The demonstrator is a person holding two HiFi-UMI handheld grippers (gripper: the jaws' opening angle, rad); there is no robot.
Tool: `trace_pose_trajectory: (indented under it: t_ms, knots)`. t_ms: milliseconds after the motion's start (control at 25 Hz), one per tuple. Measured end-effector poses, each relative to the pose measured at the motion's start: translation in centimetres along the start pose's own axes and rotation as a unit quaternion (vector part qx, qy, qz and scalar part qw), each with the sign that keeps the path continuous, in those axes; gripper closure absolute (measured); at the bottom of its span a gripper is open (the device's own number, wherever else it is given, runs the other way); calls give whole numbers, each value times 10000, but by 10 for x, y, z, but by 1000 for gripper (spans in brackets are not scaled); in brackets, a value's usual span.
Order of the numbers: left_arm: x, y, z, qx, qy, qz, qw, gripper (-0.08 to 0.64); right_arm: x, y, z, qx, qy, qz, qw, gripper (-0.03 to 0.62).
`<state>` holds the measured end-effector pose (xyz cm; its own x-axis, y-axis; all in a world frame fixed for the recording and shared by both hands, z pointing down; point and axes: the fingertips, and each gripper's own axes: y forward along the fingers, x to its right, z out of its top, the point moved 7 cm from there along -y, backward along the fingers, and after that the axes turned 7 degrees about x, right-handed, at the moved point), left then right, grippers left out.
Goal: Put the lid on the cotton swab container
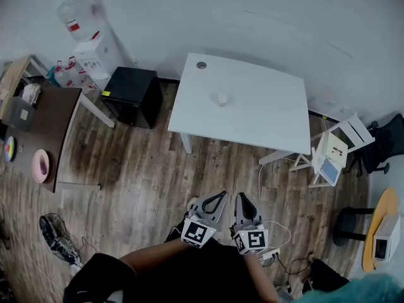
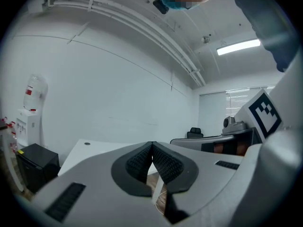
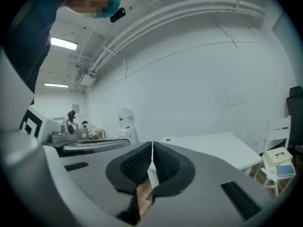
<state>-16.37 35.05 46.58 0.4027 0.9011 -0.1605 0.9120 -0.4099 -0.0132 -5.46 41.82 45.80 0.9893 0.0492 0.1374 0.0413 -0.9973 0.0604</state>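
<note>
Approach is the step in hand, I'd say: left gripper (image 1: 221, 195) and right gripper (image 1: 240, 196) are hanging empty with jaws pressed together, well apart from the white table (image 1: 265, 112). A small white cotton swab container (image 1: 221, 99) is sitting mid-table, too small to show its contents or lid. Getting close and finding the lid is looking like the next need.

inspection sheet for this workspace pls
surface: white rectangular table, little on it
job's things: small white round container near the table's middle; lid not told apart
clutter: small grey disc near the table's far edge
grippers: left hand-held gripper and right hand-held gripper both shut, empty, short of the table
cables: white cable on the wooden floor by a table leg
surroundings: black cabinet, white water dispenser, white chair
</note>
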Motion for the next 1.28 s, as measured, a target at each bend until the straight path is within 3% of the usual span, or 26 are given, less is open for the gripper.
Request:
trace_pose_trajectory:
  t_ms: [80,280,520,840,1280]
  knots:
    - [-25,8,5,-1,46,13,10000,548,-4,28,5,-3,54,125,9999,560]
    - [-77,22,13,74,93,66,9999,548,-6,74,8,38,-2,-69,10000,560]
    - [-114,33,13,201,-25,484,9986,546,18,103,13,47,12,-200,9998,560]
    - [-156,52,14,242,15,983,9949,548,28,161,11,124,49,136,9998,558]
    - [-214,161,4,-183,100,1108,9936,546,122,260,30,416,223,269,9985,560]
